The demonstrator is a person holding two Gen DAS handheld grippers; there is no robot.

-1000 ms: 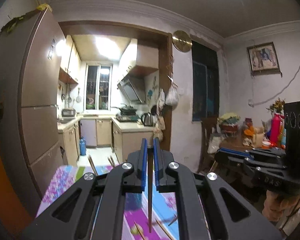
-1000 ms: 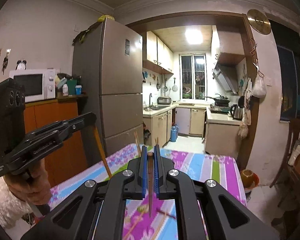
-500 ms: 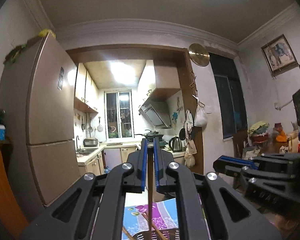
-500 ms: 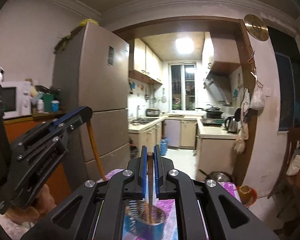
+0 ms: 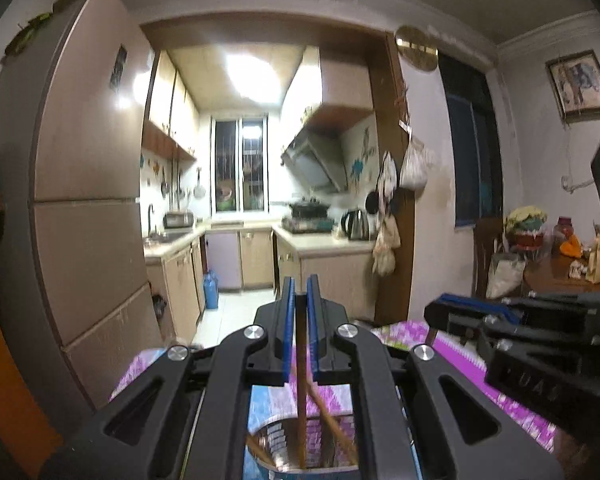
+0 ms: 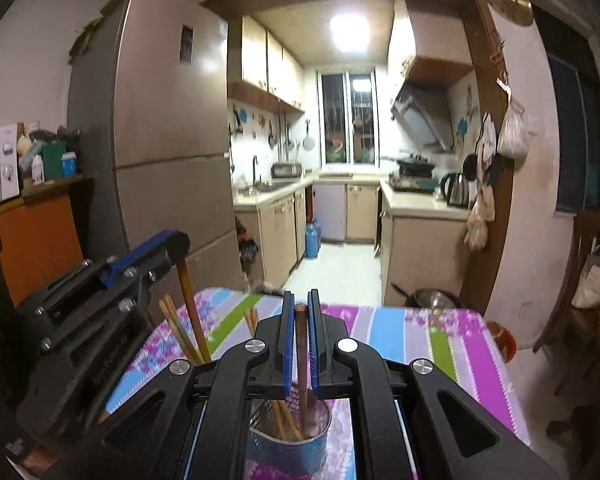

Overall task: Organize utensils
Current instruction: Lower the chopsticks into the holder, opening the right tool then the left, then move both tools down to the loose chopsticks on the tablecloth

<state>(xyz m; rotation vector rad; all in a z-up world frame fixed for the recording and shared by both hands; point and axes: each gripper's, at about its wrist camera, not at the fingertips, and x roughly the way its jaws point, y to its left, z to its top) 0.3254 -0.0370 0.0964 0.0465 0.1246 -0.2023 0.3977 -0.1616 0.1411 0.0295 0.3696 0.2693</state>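
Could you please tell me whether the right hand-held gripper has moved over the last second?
Yes. The right hand-held gripper has come down over the cup; against the fridge, its chopstick now dips into the cup.

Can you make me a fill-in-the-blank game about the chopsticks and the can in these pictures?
1. The right gripper has its jaws shut on one ____.
2. The tip of that chopstick points down into a blue ____ on the table.
3. The tablecloth has stripes and purple ____.
4. The left gripper holds ____ chopstick over the can.

Missing words: chopstick; can; flowers; one
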